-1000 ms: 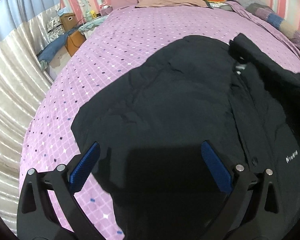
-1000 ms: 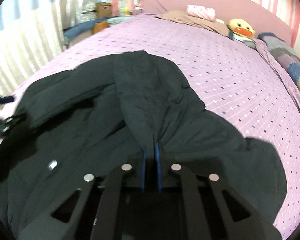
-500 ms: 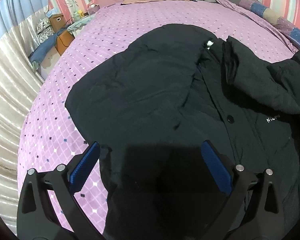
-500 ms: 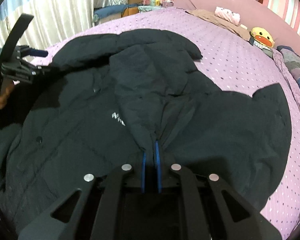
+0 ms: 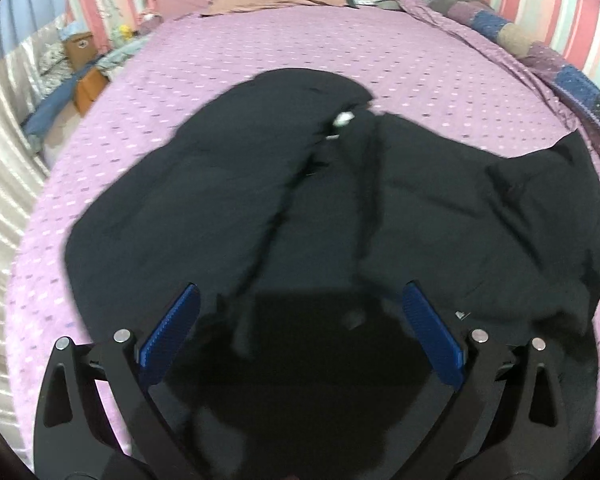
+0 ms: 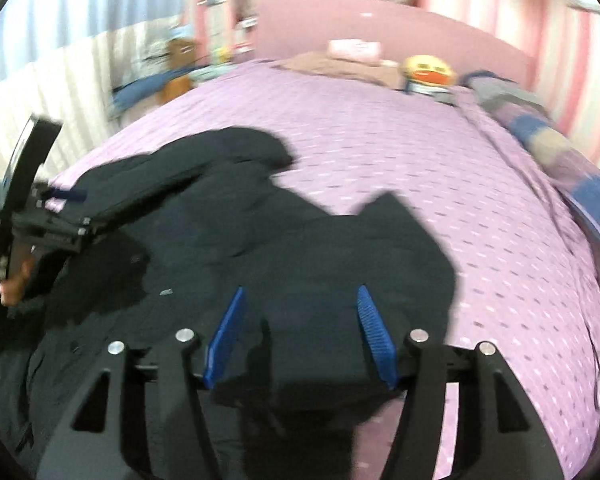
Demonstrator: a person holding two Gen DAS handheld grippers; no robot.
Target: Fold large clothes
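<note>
Black jacket (image 5: pixel 260 200) lies spread on the purple bed (image 5: pixel 300 52), just ahead of & under both grippers. Left gripper (image 5: pixel 300 320) stands wide over the near hem, nothing between its blue pads. Right gripper (image 6: pixel 300 332) jaws have just been opening, now abt halfway apart w/ jacket fabric below them but not pinched. Yellow duck plush (image 6: pixel 426 70) & pink pillow (image 6: pixel 354 49) sit far ahead at the headboard; views blurred
</note>
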